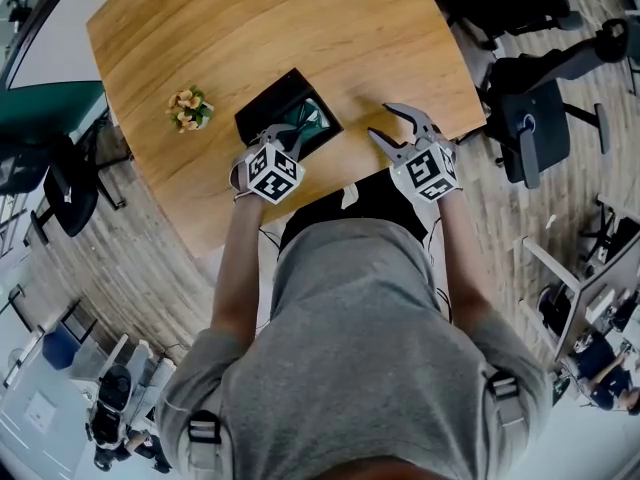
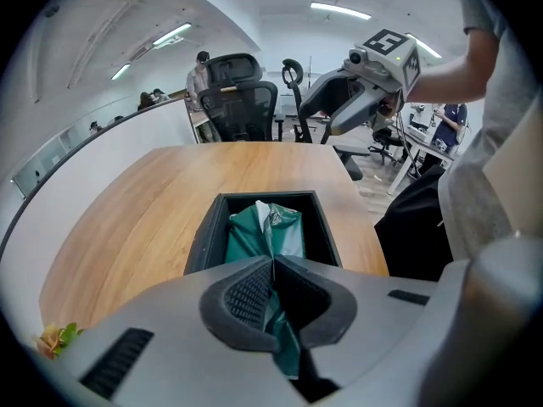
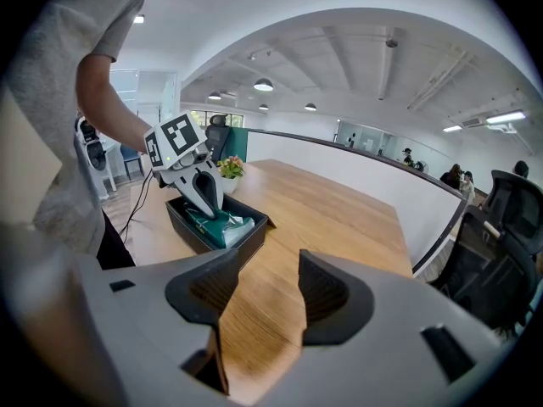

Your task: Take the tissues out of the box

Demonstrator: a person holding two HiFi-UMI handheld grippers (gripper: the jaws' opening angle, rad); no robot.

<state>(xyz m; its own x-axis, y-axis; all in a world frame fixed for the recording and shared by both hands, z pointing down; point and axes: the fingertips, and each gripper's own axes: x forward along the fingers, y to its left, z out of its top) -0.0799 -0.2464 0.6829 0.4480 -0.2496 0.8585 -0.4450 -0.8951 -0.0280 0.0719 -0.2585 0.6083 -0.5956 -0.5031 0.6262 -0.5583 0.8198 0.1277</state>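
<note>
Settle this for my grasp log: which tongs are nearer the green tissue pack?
Left. The left tongs are shut on the green tissue pack inside the black box; the right tongs hang open over the wooden table beside the box.

A wooden table (image 1: 300,28) carries a black box (image 1: 264,105) and a small flower pot (image 1: 189,109)

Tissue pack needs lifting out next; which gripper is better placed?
Left. The left gripper is shut on the tissue pack inside the box; the right gripper is open over the table.
</note>
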